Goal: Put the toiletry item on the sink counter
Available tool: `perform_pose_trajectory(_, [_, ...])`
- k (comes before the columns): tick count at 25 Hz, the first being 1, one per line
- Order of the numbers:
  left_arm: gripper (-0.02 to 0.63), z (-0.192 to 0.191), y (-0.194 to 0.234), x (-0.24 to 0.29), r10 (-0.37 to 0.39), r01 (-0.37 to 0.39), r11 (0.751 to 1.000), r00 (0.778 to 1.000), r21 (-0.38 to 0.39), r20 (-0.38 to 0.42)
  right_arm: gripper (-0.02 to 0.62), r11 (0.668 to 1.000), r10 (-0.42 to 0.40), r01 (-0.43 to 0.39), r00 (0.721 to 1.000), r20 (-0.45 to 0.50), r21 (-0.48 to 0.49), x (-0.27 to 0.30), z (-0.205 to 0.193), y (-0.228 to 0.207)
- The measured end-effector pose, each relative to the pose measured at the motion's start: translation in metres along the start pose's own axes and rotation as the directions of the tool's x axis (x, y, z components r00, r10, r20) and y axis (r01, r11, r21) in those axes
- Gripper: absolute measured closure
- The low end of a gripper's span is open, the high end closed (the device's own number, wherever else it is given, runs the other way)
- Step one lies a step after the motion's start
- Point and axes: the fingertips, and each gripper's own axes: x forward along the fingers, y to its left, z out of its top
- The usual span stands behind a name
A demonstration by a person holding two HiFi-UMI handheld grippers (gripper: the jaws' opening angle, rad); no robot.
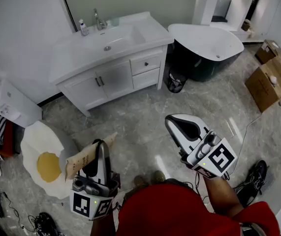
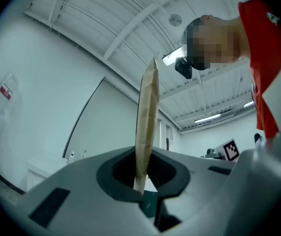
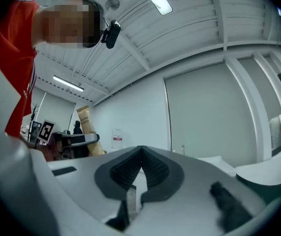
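Note:
My left gripper point(image 1: 101, 145) is shut on a flat tan toiletry tube point(image 1: 88, 154), low at the left of the head view. In the left gripper view the tube point(image 2: 147, 122) stands edge-on and upright between the jaws of the left gripper point(image 2: 142, 181). The right gripper point(image 1: 171, 121) is held out at mid-right, shut with nothing in it; in its own view the right gripper point(image 3: 140, 154) has its jaws meeting. The white sink counter point(image 1: 76, 53) with its basin point(image 1: 108, 41) lies far ahead across the floor, well apart from both grippers. The tube point(image 3: 84, 119) also shows in the right gripper view.
A small bottle point(image 1: 83, 27) and a faucet point(image 1: 99, 21) stand at the back of the counter. Right of the vanity sits a dark bathtub point(image 1: 206, 41) and a black bin point(image 1: 175, 80). Cardboard boxes point(image 1: 270, 82) are at far right, an egg-shaped rug point(image 1: 44, 161) at left.

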Motion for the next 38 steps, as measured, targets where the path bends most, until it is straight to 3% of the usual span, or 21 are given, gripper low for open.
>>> perform_pose_trajectory(18, [0.569, -0.01, -0.004, 0.03, -0.02, 0.019, 1.0, 1.0, -0.02, -0.006, 0.565, 0.999, 0.035, -0.034, 0.999, -0.032, 0.034, -0.004, -0.016, -0.017])
perform_pose_trajectory(29, [0.569, -0.022, -0.018, 0.073, 0.013, -0.013, 1.0, 1.0, -0.024, 0.014, 0.565, 0.997, 0.036, -0.033, 0.999, -0.033, 0.076, -0.04, -0.032, -0.072])
perform_pose_trajectory(38, [0.569, -0.043, -0.004, 0.113, 0.04, -0.04, 0.999, 0.999, -0.002, -0.013, 0.565, 0.997, 0.036, -0.034, 0.999, -0.037, 0.065, -0.007, -0.043, -0.116])
